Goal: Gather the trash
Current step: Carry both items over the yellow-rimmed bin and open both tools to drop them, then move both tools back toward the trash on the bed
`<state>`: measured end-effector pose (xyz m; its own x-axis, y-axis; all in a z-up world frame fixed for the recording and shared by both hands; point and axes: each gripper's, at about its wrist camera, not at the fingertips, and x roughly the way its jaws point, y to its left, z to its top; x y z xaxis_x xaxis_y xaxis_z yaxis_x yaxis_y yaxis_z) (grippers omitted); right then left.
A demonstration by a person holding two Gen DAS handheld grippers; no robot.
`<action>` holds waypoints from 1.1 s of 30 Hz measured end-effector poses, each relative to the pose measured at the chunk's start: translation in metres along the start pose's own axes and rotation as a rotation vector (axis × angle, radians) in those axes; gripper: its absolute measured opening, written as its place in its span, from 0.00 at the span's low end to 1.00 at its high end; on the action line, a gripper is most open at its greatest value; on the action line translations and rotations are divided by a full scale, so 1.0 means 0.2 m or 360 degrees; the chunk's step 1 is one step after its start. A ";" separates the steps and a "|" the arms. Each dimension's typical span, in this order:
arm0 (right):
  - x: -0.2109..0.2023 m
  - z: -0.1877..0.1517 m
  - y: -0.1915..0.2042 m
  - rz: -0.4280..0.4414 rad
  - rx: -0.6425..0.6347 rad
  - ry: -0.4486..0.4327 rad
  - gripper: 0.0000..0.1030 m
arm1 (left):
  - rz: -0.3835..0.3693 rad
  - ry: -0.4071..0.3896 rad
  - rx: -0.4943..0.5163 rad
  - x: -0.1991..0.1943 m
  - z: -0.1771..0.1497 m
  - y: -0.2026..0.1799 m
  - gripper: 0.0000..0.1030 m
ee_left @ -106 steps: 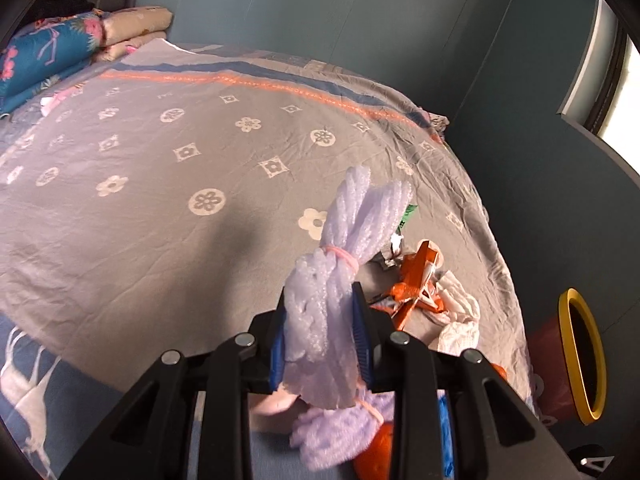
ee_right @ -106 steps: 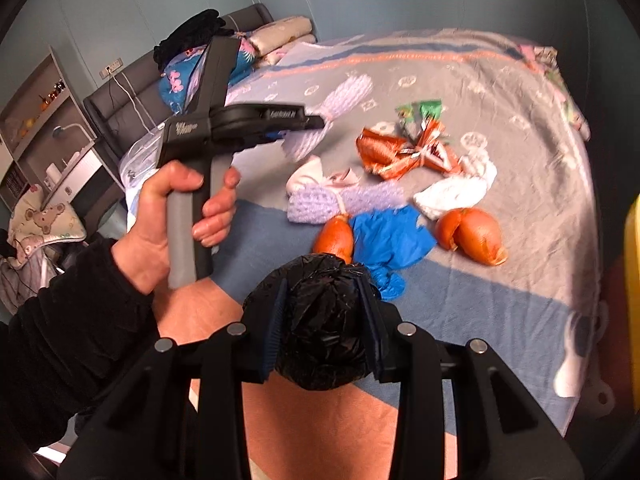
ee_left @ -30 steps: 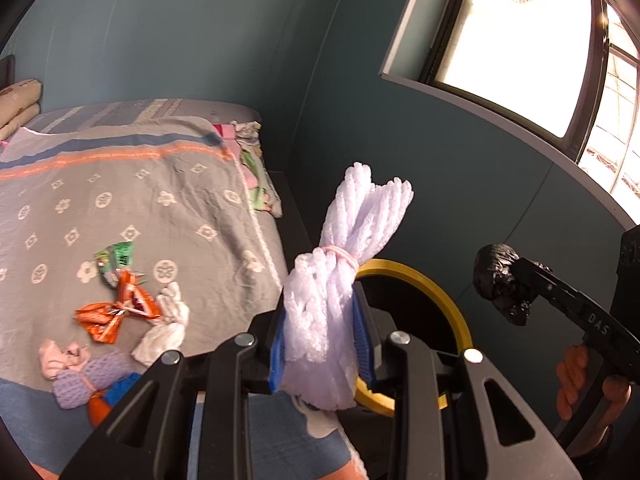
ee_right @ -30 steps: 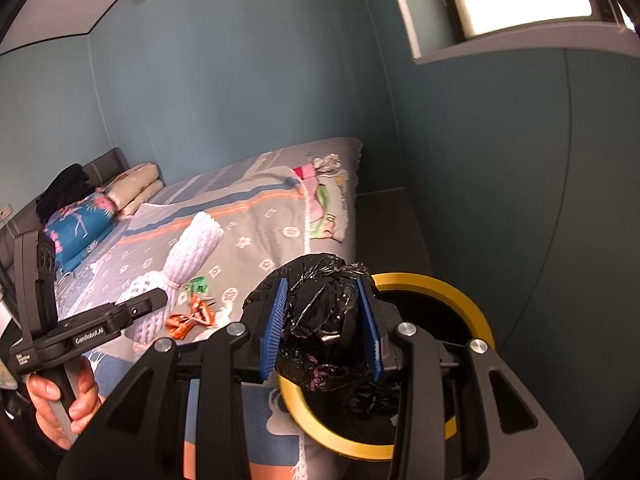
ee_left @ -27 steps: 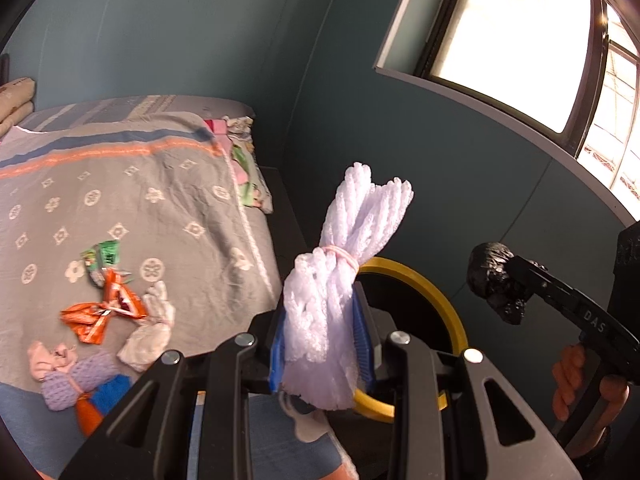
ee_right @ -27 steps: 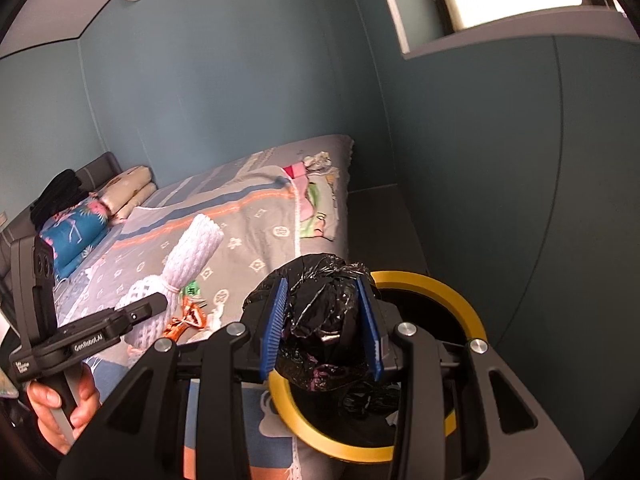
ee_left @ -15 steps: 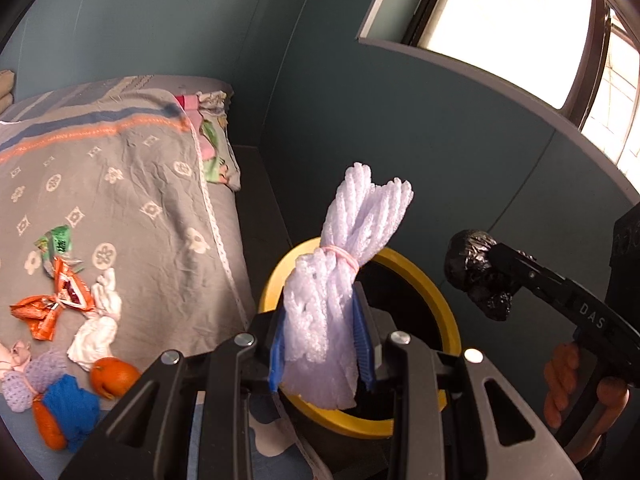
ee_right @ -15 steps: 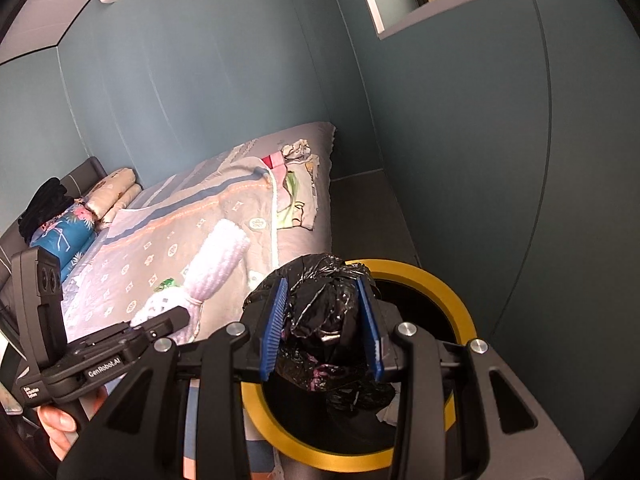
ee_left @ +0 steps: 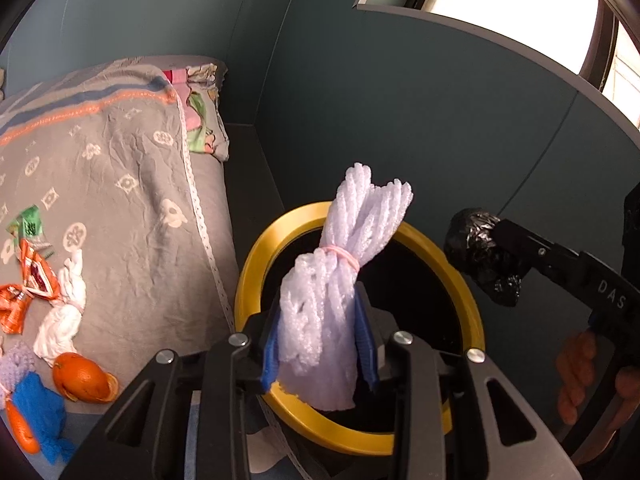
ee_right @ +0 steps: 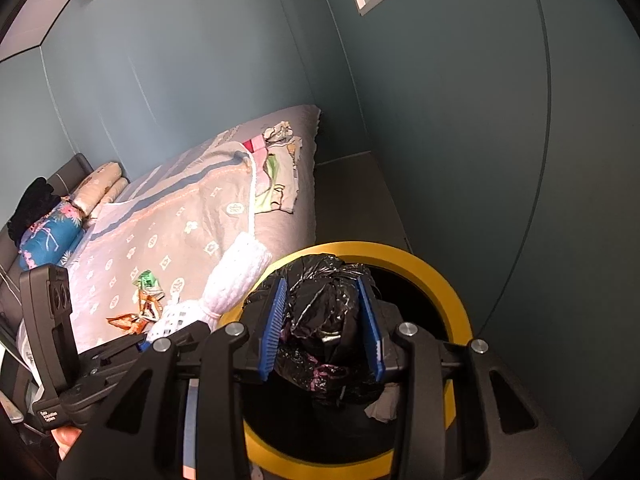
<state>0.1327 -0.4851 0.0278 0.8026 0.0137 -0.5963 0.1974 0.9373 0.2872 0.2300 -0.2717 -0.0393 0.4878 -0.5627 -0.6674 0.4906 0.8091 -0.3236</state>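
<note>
A: What does the left hand-held gripper [ee_left: 318, 348] hold?
B: Its jaws are opening, with the white foam net bundle [ee_left: 336, 292] between them, over the yellow-rimmed bin [ee_left: 256, 272].
A: And the right hand-held gripper [ee_right: 324, 330]?
B: It clamps the black bag ball [ee_right: 324, 320] above the same bin. Further left, wrappers [ee_left: 28, 280] lie on the bed [ee_left: 132, 184].

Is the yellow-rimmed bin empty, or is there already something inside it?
Not empty: the right wrist view shows a pale crumpled scrap inside the bin.
</note>
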 end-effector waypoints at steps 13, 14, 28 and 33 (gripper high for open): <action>0.08 -0.01 -0.06 -0.0033 0.0092 0.0052 0.51 | -0.0015 -0.0039 -0.0048 -0.03 -0.01 0.04 0.68; 0.08 -0.01 -0.06 -0.0039 0.0092 0.0052 0.51 | -0.0016 -0.0043 -0.0046 -0.04 -0.01 0.04 0.70; 0.00 -0.01 0.11 0.0015 0.0033 0.0045 0.60 | 0.0107 -0.0159 -0.0165 -0.33 -0.01 0.30 0.85; -0.06 0.01 0.25 0.0058 -0.0058 0.0020 0.60 | 0.0164 -0.0234 -0.0193 -0.49 -0.01 0.39 0.88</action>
<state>0.1334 -0.4395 0.0505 0.8017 0.0521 -0.5954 0.1475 0.9481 0.2817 0.2189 -0.1543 -0.0005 0.6351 -0.4877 -0.5990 0.3465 0.8730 -0.3433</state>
